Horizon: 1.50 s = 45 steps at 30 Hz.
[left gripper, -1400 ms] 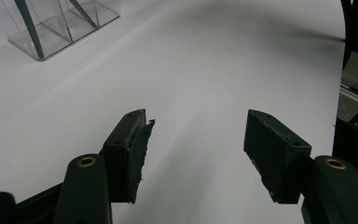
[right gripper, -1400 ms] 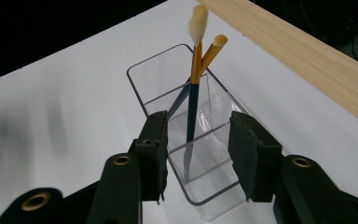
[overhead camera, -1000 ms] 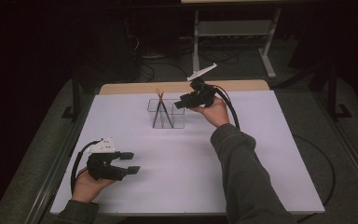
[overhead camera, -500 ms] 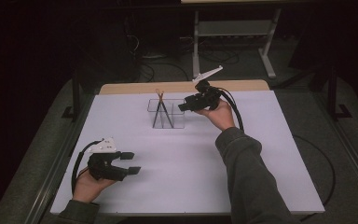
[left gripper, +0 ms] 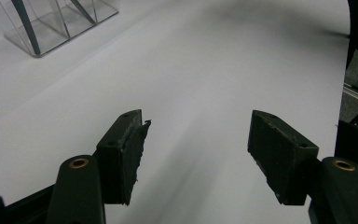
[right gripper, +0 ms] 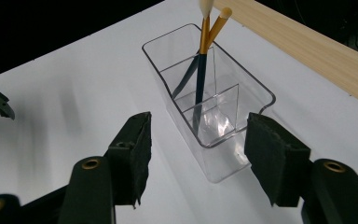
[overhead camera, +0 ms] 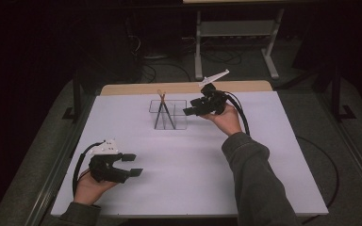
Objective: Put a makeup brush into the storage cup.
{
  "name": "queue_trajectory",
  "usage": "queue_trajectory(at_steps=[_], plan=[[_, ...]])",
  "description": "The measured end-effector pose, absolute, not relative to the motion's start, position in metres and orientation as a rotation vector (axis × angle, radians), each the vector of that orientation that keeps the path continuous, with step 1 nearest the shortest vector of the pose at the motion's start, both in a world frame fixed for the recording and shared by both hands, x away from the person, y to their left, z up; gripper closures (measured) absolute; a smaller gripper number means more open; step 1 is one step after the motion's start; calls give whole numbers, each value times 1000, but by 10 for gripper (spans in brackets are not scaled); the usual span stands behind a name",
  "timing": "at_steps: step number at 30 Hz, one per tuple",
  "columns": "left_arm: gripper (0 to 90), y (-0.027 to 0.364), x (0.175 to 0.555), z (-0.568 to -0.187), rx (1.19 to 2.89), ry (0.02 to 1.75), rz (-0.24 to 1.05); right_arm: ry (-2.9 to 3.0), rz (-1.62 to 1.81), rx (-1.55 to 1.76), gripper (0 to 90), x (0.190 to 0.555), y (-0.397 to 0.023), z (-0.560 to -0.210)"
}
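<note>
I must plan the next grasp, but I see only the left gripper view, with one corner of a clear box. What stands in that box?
Observer: Two brushes with dark handles and pale tips. Their tops lean together and their lower ends stand apart.
Operator: Thank you. Does the right gripper hold a brush?
Observer: No. The right gripper is in the air beside the box. Its jaws have just been opening, and nothing is between them.
</note>
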<state>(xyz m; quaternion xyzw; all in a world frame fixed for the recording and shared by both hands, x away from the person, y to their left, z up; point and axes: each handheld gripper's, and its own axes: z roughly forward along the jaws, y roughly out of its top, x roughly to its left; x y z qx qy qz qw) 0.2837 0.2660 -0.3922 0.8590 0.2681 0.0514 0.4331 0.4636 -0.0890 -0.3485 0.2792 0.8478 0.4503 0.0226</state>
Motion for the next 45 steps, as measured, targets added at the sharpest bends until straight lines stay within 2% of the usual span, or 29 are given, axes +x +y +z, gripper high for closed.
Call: queue_trajectory(at_steps=[18, 45], plan=[[325, 266, 283, -390, 2129, 670, 129, 2593, 1399, 917, 307, 455, -100, -352], [289, 268, 283, -390, 2114, 686, 131, 2556, 1383, 942, 243, 444, -116, -354]])
